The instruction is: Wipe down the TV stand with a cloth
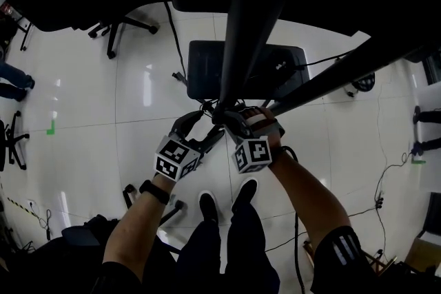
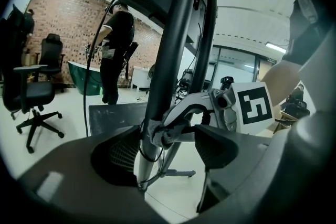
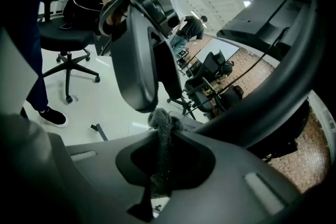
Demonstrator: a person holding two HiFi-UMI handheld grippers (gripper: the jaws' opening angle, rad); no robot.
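The TV stand's black upright pole (image 1: 238, 31) and a slanted strut (image 1: 331, 82) meet just above my two grippers; its dark base plate (image 1: 207, 65) lies on the white floor. My right gripper (image 3: 165, 152) is shut on a grey cloth (image 3: 161, 128), which presses against the pole (image 2: 163, 81) at the joint. The cloth (image 2: 156, 132) also shows in the left gripper view, wrapped against the pole. My left gripper (image 2: 167, 150) is open, its jaws standing either side of the pole without touching it. In the head view the left gripper (image 1: 203, 127) sits just left of the right gripper (image 1: 234, 124).
Cables (image 1: 176, 38) run along the pole and over the floor. Office chairs (image 2: 31, 97) stand around, one (image 3: 65, 29) close behind me. A person (image 2: 116, 50) stands by a brick wall. My shoes (image 1: 227, 200) are near the stand's foot.
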